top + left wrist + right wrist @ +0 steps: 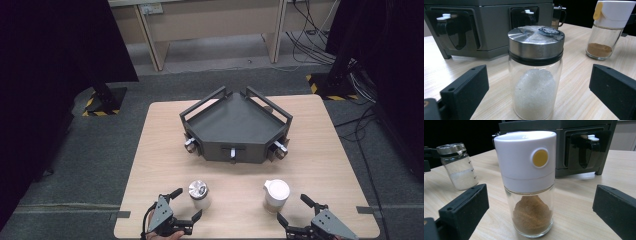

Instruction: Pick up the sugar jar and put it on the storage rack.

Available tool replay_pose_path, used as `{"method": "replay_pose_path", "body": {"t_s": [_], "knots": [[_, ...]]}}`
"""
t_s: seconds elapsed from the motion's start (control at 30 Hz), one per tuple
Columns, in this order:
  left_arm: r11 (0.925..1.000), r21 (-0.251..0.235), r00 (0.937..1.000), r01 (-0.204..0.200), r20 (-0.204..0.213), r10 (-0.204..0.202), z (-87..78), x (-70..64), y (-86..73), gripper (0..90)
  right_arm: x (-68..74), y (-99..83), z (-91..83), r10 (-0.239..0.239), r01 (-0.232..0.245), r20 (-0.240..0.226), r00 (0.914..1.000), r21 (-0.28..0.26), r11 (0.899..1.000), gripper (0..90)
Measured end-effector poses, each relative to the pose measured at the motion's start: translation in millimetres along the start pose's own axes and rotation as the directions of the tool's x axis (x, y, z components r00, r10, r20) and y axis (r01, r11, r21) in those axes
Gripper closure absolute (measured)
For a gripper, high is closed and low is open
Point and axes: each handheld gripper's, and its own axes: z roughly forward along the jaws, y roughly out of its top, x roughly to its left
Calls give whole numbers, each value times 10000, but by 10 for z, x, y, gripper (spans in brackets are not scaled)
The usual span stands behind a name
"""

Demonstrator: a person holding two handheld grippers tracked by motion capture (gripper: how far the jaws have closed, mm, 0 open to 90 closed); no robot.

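At table centre: dark grey tray rack [235, 125], bare wood all round it. At 6 o'clock of the rack, near the front edge: metal-lidded jar [199, 194] of white grains, upright between the spread jaws of the left gripper [186, 205], untouched. White-capped jar [276, 196] of brown powder stands likewise before the right gripper [294, 210], jaws spread. Hands cut off by the bottom edge. No legible labels.

even, soft overhead light brightens the bench [165, 150] in the high view, while the room's sides sink into near black. shadows under things are faint. a pale glare streaks the steel lid [536, 37] in the left gripper view. both gripper views blur the near black jaws slightly.
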Motion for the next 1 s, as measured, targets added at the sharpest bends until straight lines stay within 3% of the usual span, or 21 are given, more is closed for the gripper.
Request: {"method": "replay_pose_path", "body": {"t_s": [1.0], "knots": [[9999,-6,9999,125,7,-125,3,10,-10,18,-8,-2,9,8,-8,-79,10000,13,10000,6]]}}
